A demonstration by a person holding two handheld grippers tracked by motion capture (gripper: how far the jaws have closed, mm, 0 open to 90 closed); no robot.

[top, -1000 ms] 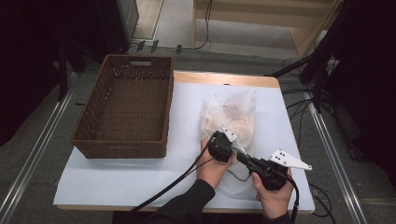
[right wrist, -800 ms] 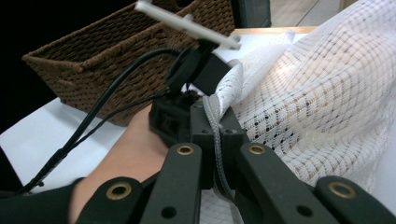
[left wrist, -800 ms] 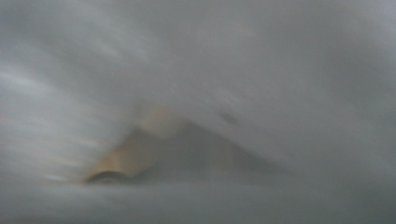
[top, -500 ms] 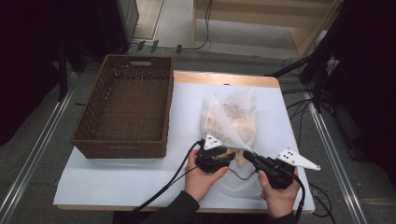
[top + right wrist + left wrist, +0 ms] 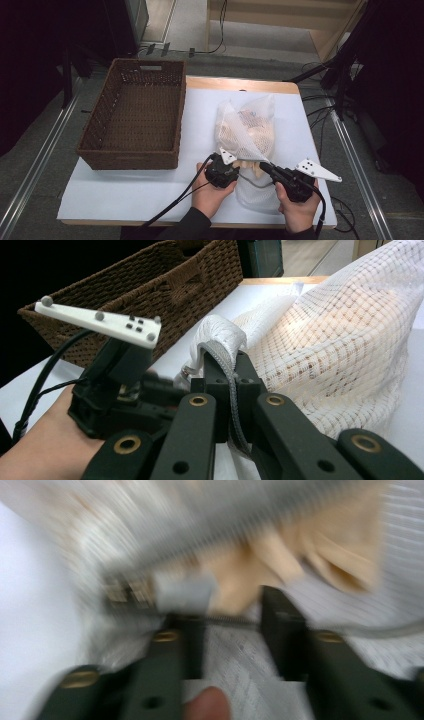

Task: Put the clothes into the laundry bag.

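A white mesh bag [image 5: 247, 127] with beige cloth [image 5: 300, 555] inside lies on the white table [image 5: 150, 190]. My right gripper [image 5: 263, 167] is shut on the bag's grey zipper edge [image 5: 227, 362] at its near end. My left gripper [image 5: 239, 170] sits just left of it at the bag's near end. Its jaws have just been opening and stand apart [image 5: 230, 610]. The zipper line runs across the gap between them, and a grey zipper pull [image 5: 182, 592] lies by one fingertip. That view is blurred.
A brown wicker basket [image 5: 132, 117] stands empty on the left half of the table, also in the right gripper view [image 5: 150, 285]. Cables [image 5: 170, 205] trail from the grippers over the near edge. The table's right edge is close to my right hand.
My left gripper has slid toward the near edge and a little left along the bag, and its jaws have spread apart. The right gripper has kept its hold and place.
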